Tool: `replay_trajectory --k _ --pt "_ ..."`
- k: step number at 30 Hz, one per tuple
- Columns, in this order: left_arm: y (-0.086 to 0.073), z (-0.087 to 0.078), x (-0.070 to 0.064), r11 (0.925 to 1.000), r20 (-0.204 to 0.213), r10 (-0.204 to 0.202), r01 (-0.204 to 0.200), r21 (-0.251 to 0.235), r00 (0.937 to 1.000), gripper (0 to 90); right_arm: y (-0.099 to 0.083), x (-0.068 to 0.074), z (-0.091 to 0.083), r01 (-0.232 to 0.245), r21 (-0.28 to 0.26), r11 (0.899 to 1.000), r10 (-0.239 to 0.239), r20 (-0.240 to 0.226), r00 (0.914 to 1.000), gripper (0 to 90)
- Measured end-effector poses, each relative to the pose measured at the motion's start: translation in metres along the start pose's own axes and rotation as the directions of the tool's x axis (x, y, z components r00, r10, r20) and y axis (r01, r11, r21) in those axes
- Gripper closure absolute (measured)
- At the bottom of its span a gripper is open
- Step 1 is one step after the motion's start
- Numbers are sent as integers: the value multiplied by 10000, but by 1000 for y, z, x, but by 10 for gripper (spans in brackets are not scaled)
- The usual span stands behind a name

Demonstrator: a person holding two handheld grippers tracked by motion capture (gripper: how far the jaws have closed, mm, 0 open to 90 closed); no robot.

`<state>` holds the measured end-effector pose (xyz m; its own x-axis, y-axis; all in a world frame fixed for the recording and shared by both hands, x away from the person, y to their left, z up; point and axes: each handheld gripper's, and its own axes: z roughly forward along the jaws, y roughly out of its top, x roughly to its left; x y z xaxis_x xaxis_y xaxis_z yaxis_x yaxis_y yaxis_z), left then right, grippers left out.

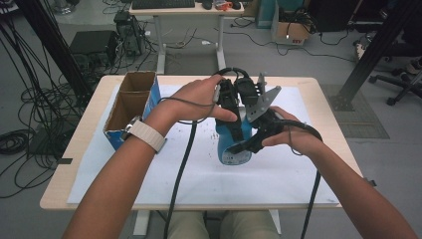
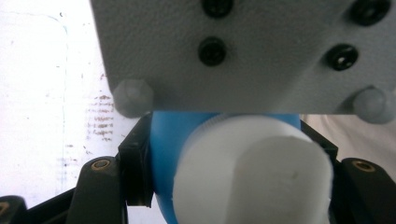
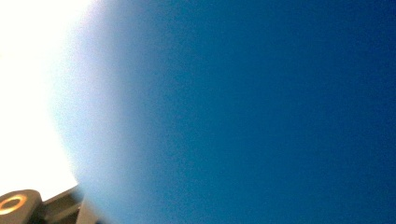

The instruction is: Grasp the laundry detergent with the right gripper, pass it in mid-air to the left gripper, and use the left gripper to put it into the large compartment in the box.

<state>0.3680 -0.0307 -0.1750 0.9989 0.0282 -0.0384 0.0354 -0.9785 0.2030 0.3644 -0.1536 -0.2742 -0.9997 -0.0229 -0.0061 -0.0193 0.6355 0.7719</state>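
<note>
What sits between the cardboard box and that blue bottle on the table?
In the high view, the person's left hand and wrist reach across that stretch, between the cardboard box and the blue bottle; under them lies white paper, bare otherwise.

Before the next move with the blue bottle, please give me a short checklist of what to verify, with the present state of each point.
1. Left tool closed around the blue bottle near its top: ok; in the left gripper view both jaws flank the white cap.
2. Right tool on the bottle body: cannot tell; the right gripper view is a blue blur at close range.
3. Cap on the bottle: ok.
4. Bottle over the white sheet, away from the table edge: ok.
5. Cardboard box apart from both hands: ok, it stands at the left.
</note>
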Motion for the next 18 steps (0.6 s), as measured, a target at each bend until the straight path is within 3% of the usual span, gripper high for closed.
replay_trajectory --k 3,4,9,11,12,18 --pt "0 0 0 10000 20 10 -10 39 10000 375 0 0 0 4 -8 10000 -4 5 10000 435" --pt "0 0 -1 9995 149 -329 328 40 9993 375 0 0 0 -17 -17 10000 17 -7 10000 435" --pt "-1 1 -1 9995 120 -325 325 -52 9994 375 0 0 1 -25 -40 10000 25 -28 10000 435" --pt "0 0 -1 9996 150 -290 289 48 9995 375 -1 0 1 -14 -45 10000 13 -33 10000 435" --pt "0 0 1 10000 3 74 -74 -43 10000 376 -1 0 0 -11 -50 10000 11 -32 10000 434" --pt "1 -1 0 10000 -12 57 -57 60 10000 376 -1 0 0 4 -148 9999 -4 -8 10000 434"
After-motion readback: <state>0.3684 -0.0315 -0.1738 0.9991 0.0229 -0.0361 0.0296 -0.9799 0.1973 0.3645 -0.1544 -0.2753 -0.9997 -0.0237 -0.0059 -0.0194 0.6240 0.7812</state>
